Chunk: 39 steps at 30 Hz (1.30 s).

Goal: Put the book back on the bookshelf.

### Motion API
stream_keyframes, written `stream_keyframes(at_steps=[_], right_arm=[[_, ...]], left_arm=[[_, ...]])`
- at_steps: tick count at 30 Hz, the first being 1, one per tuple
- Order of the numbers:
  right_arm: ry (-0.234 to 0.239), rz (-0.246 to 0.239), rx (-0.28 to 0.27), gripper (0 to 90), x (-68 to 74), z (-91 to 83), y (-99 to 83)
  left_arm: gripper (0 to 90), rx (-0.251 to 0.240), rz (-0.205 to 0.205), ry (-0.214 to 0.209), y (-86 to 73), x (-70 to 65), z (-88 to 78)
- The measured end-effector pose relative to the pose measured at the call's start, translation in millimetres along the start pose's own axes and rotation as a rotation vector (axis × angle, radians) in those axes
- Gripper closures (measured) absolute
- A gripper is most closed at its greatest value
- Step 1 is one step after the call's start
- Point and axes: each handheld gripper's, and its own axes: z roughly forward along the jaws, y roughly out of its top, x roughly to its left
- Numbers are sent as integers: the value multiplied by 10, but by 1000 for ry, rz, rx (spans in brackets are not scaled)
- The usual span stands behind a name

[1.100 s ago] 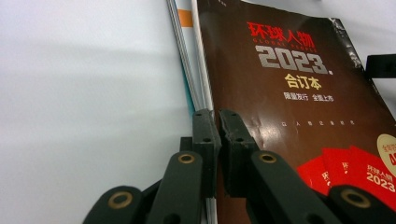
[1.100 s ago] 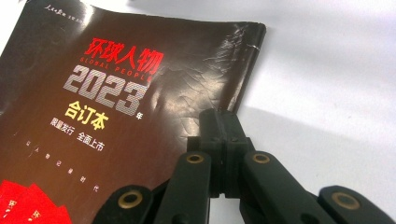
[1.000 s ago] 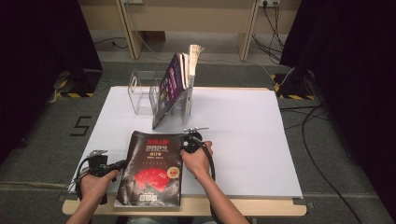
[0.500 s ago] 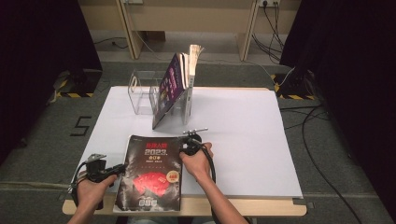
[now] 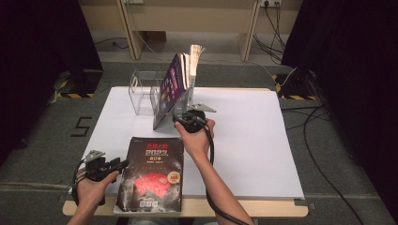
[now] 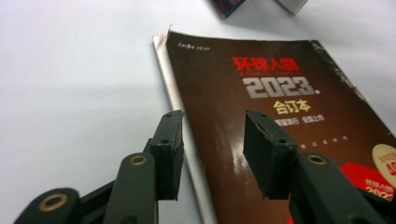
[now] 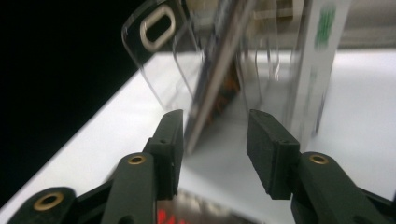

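One dark book (image 5: 152,176), cover reads "2023", flat.

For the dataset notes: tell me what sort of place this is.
Probably a lab or studio recording bay: a white-topped table on grey carpet, flanked by black curtains, with cables across the floor and hazard-striped tape at the edges.

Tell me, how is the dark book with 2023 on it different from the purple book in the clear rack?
The dark book lies flat on the table near the person, cover up; the purple book stands tilted in the clear rack farther back. The dark book lies alone; the purple book leans against others. Both are softcover.
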Motion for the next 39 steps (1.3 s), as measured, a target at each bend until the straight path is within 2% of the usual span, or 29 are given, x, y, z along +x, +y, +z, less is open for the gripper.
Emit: stream_keyframes(at_steps=[2, 4, 6, 7, 10, 24, 31, 34, 39], right_arm=[[-8, 0, -32, 552, 25, 13, 96], [-24, 5, -62, 600, 38, 1, 173], [-25, -6, -93, 686, 59, -32, 216], [-37, -26, -111, 692, 74, -55, 239], [-52, -36, -143, 703, 81, -67, 299], [-73, -17, -164, 726, 90, -10, 476], [-71, -15, -179, 707, 156, -10, 618], [-74, -14, -170, 696, 167, 7, 671], [-75, 21, -138, 676, 196, 29, 798]], left_arm=[[567, -6, 3, -4, 14, -12, 0], [565, -12, 4, -8, 14, -16, 3], [565, -14, 8, -12, 5, -13, 8], [564, -14, 8, -14, 1, -11, 13], [564, -17, 7, -16, -4, -11, 20], [558, -26, 13, -18, -16, -17, 43], [557, -32, 15, -23, -14, -20, 40], [557, -31, 15, -24, -16, -25, 48], [556, -34, 18, -29, -12, -31, 53]])
